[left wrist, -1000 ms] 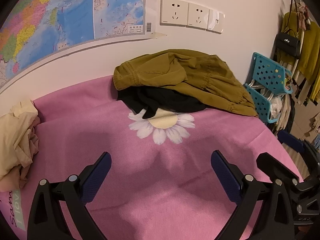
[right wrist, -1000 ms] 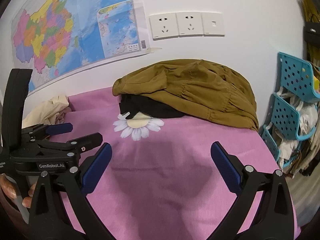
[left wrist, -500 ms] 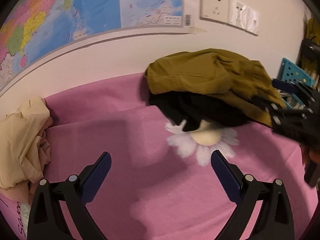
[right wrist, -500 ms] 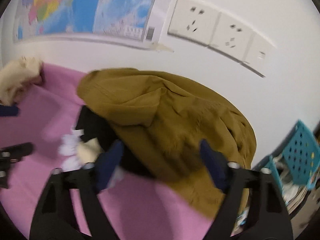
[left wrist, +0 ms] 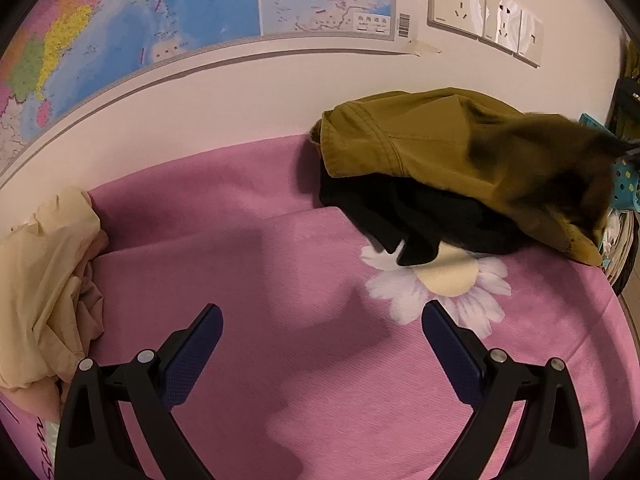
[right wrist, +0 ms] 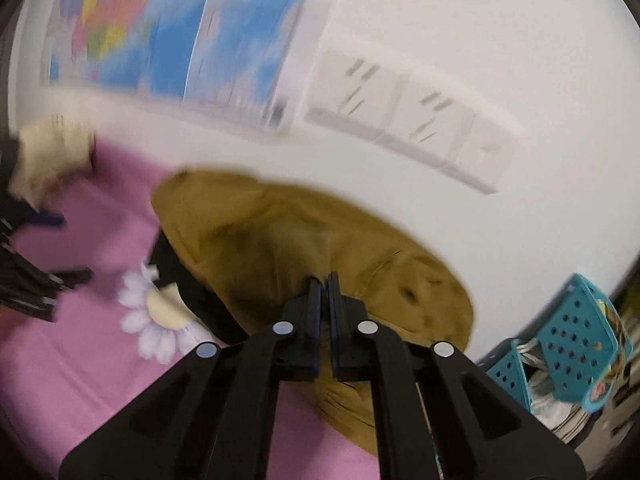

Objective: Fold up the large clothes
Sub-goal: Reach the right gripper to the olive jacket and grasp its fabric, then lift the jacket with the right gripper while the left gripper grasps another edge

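An olive-brown garment (left wrist: 432, 140) lies heaped against the wall at the back right of the pink bedspread (left wrist: 280, 264), on top of a black garment (left wrist: 424, 216). My left gripper (left wrist: 320, 332) is open and empty, low over the pink spread in front of the pile. My right gripper (right wrist: 324, 284) has its jaws closed together on the olive-brown garment (right wrist: 272, 240), pinching its fabric. That view is motion-blurred. The garment's right side is blurred in the left wrist view.
A crumpled cream garment (left wrist: 44, 272) lies at the left edge of the bed. A daisy print (left wrist: 444, 284) marks the spread. A map (left wrist: 160, 12) and wall sockets (left wrist: 480, 4) are on the wall. A teal plastic rack (right wrist: 568, 340) stands right of the bed.
My right gripper moved onto the olive-brown garment and shut on its fabric. My left gripper swung a little left and stayed open.
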`<act>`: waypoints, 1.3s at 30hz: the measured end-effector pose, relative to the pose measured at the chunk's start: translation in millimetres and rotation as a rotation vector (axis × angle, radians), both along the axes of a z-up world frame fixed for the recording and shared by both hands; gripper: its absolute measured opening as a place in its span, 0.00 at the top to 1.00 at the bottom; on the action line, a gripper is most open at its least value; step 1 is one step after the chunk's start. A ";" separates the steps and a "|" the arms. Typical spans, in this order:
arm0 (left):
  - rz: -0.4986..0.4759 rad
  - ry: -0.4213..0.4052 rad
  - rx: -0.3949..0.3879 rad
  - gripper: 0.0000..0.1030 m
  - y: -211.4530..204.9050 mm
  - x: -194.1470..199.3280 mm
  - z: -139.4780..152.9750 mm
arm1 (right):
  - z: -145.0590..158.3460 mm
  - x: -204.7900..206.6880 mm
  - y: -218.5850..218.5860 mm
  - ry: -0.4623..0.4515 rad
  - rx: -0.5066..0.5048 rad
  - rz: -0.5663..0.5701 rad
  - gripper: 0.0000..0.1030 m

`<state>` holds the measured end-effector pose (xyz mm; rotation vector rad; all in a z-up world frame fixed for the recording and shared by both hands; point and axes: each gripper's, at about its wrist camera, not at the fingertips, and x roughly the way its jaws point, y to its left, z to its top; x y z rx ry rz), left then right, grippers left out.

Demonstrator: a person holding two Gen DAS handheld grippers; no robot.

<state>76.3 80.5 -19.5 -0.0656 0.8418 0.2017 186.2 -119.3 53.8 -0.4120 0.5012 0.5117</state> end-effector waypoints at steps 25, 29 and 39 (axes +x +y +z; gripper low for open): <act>0.018 0.002 0.046 0.06 21.2 20.9 -10.0 | 35.2 46.4 30.1 -0.158 -0.143 -0.001 0.95; -0.059 -0.103 0.089 0.06 16.1 34.7 10.9 | 108.7 42.0 -32.6 -0.165 0.099 -0.047 0.95; -0.443 -0.345 0.096 0.06 -57.0 48.0 30.9 | 190.0 13.4 -93.7 -0.203 0.280 -0.101 0.95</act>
